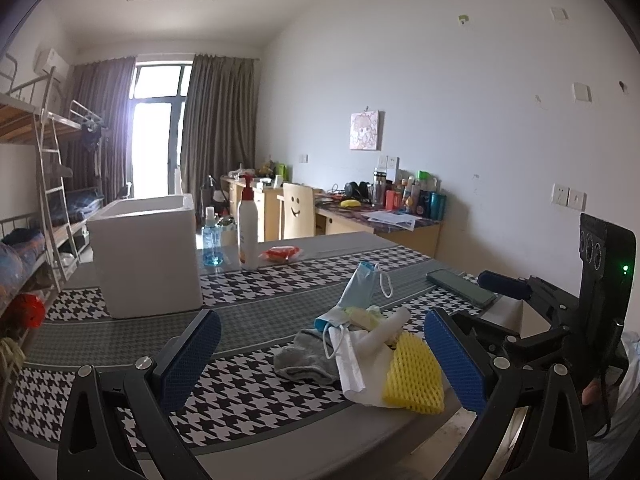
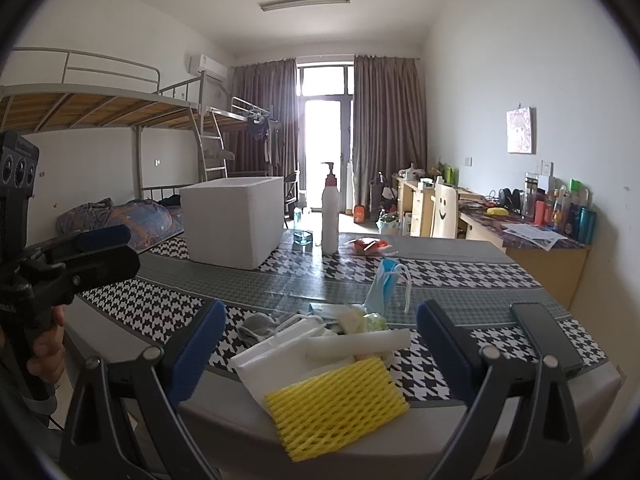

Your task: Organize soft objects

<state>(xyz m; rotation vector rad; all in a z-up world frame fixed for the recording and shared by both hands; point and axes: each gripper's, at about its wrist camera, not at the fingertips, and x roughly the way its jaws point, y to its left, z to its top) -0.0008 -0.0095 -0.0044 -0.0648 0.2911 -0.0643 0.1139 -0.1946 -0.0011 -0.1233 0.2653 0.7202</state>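
Both wrist cameras sit low at the table's near edge, close behind the yellow foam net (image 1: 414, 376) (image 2: 336, 404), facing the window.

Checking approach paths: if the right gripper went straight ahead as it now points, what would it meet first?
Probably the yellow foam net, nearest between the open right gripper fingers, with white foam sheets just behind; depth is uncertain.

My left gripper (image 1: 322, 360) has two black plastic arms ending in flat blue pads (image 1: 188, 356) with a fine ribbed texture, and round silver screw heads sit at the joints. My right gripper (image 2: 318, 354) is built the same: black frame, blue pads (image 2: 444, 354), silver bolts. From the left wrist view, the right one's black handle block carries three round ports and a small green light. My fingers (image 2: 46, 354) wrap its black grip.
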